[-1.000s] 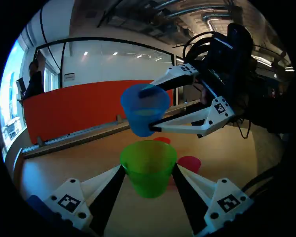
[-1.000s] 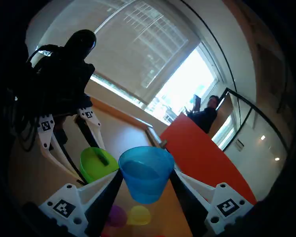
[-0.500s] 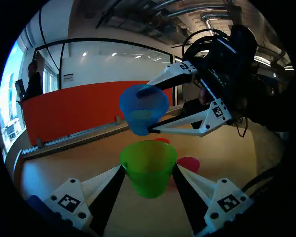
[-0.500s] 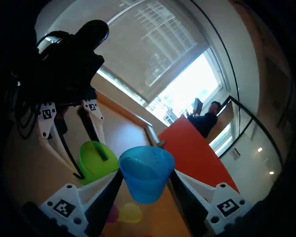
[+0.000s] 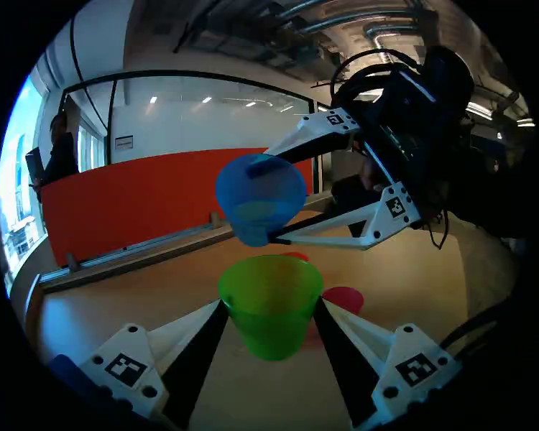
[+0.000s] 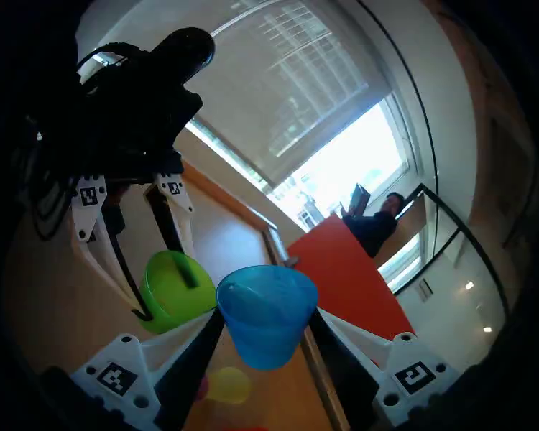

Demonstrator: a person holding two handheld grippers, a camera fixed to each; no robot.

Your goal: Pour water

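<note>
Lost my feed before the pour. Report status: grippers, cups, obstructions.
Left gripper shut on green cup. Right gripper shut on blue cup, tilted, higher than green cup, liquid inside, no stream visible. Nothing between cups.

Wooden tabletop point(image 5: 427, 287) with a pink cup point(image 5: 345, 296) and a yellow cup point(image 6: 228, 384)

A person point(image 6: 376, 224) is beside the window point(image 6: 341, 165), behind an orange partition point(image 6: 341, 280)

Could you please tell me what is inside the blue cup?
Some water lies in the blue cup, showing as a paler band through its tinted wall in the left gripper view. The cup's floor beneath the water cannot be made out.
</note>
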